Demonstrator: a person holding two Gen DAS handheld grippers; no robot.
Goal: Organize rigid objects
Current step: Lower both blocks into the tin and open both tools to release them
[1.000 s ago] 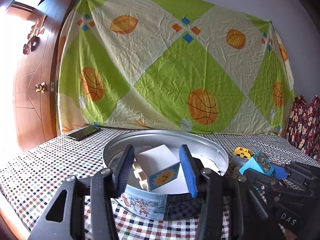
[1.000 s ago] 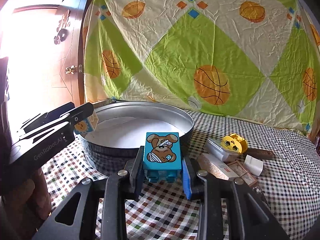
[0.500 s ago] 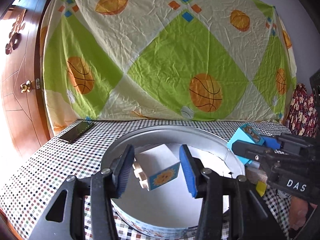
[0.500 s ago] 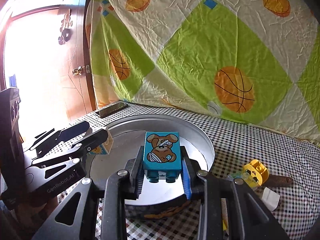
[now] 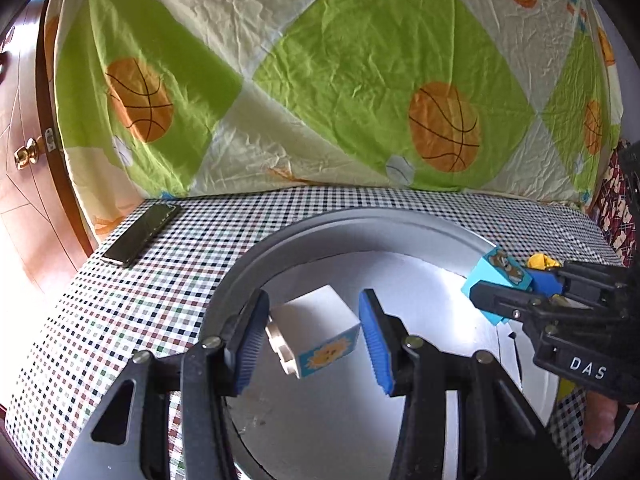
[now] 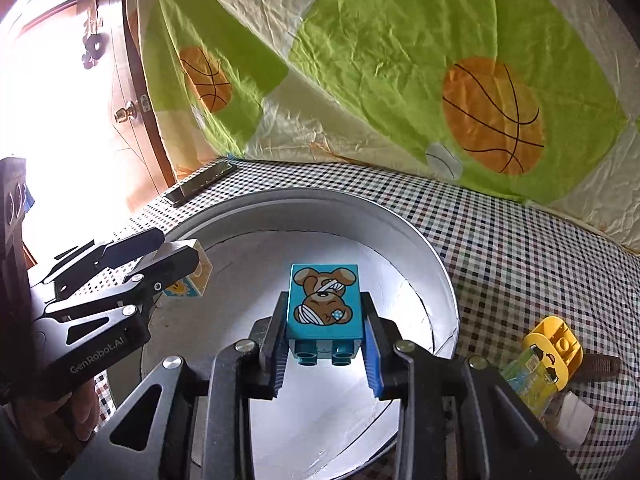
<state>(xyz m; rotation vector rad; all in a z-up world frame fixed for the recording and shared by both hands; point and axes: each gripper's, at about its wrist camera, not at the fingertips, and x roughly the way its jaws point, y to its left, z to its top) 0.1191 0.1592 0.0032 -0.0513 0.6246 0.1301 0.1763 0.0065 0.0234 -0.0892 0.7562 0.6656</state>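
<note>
My left gripper (image 5: 314,334) is shut on a white toy brick with a sun picture (image 5: 316,330) and holds it above the inside of a round metal tin (image 5: 256,268). My right gripper (image 6: 325,338) is shut on a blue toy brick with a bandaged bear picture (image 6: 324,300), also held over the tin (image 6: 436,268). The right gripper and its blue brick (image 5: 500,276) show at the right in the left wrist view. The left gripper and the white brick (image 6: 192,276) show at the left in the right wrist view. The tin's white floor is bare.
A black phone (image 5: 140,234) lies on the checked tablecloth at the far left corner. A yellow toy piece (image 6: 554,352), a brown object and small packets lie right of the tin. A basketball-print sheet hangs behind. A wooden door (image 5: 20,160) stands at the left.
Both grippers have moved forward and up over the tin with their bricks still held. The tin's floor now lies beneath both bricks.
</note>
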